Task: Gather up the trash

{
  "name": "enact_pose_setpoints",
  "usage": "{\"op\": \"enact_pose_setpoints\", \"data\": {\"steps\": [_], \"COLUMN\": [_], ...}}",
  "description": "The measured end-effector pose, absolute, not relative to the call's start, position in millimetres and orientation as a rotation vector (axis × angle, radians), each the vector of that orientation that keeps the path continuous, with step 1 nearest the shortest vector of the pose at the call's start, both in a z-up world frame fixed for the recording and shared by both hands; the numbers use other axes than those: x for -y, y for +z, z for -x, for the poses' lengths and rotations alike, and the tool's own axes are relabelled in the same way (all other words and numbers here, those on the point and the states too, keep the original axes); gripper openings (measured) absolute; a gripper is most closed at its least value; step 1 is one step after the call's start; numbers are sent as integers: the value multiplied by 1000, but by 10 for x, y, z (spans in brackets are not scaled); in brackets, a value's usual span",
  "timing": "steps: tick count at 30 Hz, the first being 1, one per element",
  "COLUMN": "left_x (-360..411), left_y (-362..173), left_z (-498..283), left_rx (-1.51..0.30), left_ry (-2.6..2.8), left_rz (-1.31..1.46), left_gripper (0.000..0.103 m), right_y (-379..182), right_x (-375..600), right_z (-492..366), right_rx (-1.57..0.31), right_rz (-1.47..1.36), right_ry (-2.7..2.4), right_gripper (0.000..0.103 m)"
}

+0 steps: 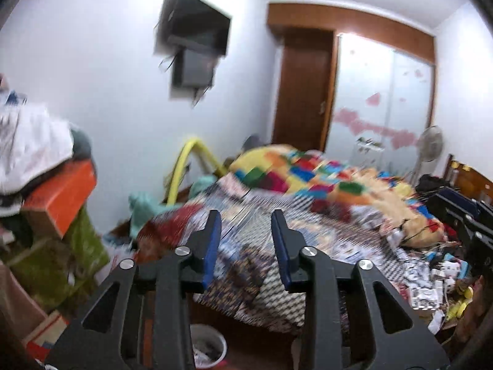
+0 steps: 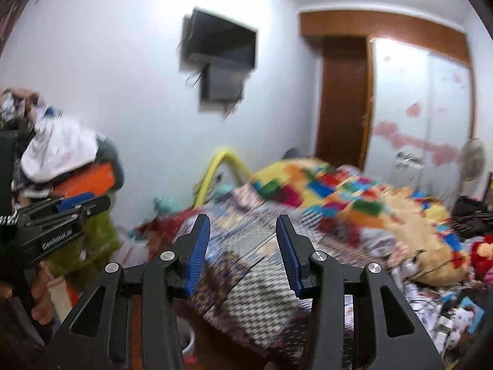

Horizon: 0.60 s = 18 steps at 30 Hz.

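My left gripper (image 1: 246, 215) is open and empty, held above the near corner of a bed. My right gripper (image 2: 243, 220) is also open and empty, above the same corner. A white waste bin (image 1: 207, 348) with scraps inside stands on the floor below the left gripper; its rim also shows in the right wrist view (image 2: 188, 340). Loose paper scraps and small wrappers (image 1: 426, 280) litter the right part of the bed and also show in the right wrist view (image 2: 453, 317). The left gripper shows at the left of the right wrist view (image 2: 77, 206). Both views are motion-blurred.
The bed (image 1: 277, 283) carries a patterned sheet and a colourful quilt (image 1: 323, 178). A pile of boxes, bags and clothes (image 1: 52, 191) stands at the left. A TV (image 1: 197, 30) hangs on the wall. A wardrobe (image 1: 382, 92) and a fan (image 1: 429, 145) stand at the far right.
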<state>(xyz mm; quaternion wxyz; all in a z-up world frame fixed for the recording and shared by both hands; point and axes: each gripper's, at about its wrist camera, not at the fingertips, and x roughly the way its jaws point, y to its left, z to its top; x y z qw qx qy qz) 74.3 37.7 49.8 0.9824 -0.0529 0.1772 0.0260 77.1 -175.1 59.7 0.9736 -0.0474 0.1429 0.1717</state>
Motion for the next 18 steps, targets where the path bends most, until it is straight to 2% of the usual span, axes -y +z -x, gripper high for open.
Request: {"op": "enact_pose_setpoints", "data": {"steps": [3, 4, 6, 8, 10, 11, 13, 14, 18], "left_x": [-193, -138, -45, 8, 31, 42, 38, 60, 19], "left_y": [629, 650, 669, 648, 610, 593, 540, 521, 399], "left_z": [-536, -480, -354, -260, -190, -156, -99, -82, -3], "left_rx": [-285, -266, -233, -225, -227, -229, -241, -247, -279], "left_ry": [13, 6, -6, -25, -38, -44, -52, -55, -79], "left_rz": [62, 47, 22, 19, 24, 26, 29, 31, 30], "left_gripper": [42, 48, 60, 78, 88, 91, 93, 94, 94], "right_y": [722, 722, 717, 674, 635, 608, 560, 538, 465], "right_x": [1863, 1859, 1875, 1885, 1893, 1869, 1885, 1891, 1877], "right_z": [-525, -499, -419, -352, -289, -271, -208, -180, -59], "right_rx": [-228, -220, -219, -229, -235, -245, -269, -276, -293], "right_rz": [73, 69, 56, 38, 34, 35, 20, 11, 0], "right_ry": [249, 223, 186, 159, 138, 127, 125, 123, 68], "right_gripper": [41, 41, 48, 63, 69, 74, 93, 98, 102]}}
